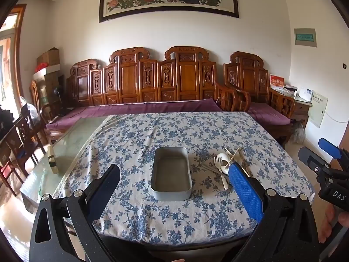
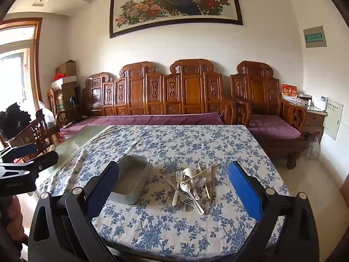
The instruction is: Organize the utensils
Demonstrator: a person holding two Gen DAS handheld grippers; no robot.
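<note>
"DAS" is read in white on the black body of the right gripper [image 1: 327, 159] at the right edge of the left wrist view; characters on the red card [image 2: 288, 91] and the peacock painting [image 2: 174, 4] are too small to be read.

Left gripper [image 1: 174, 174]: jaws are spread fully, nothing is held or touched, blue pad facing in on one finger. The grey metal tin [image 1: 171, 174] is framed between the fingers, well below them on the blue floral tablecloth [image 1: 174, 218], and is seen empty.

Right gripper: jaws are likewise spread wide, nothing gripped, held above the near table edge. The utensil pile [image 2: 192, 185] is seen between its fingers on the cloth, just beside the tin's right side, not touching it: white plastic forks [image 2: 177, 183], white spoons [image 2: 188, 174], a metal fork [image 2: 185, 199] and wooden chopsticks [image 2: 210, 183], crossed over each other.

Behind the table, a carved wooden sofa [image 2: 174, 91] with purple cushions is set against the wall.
</note>
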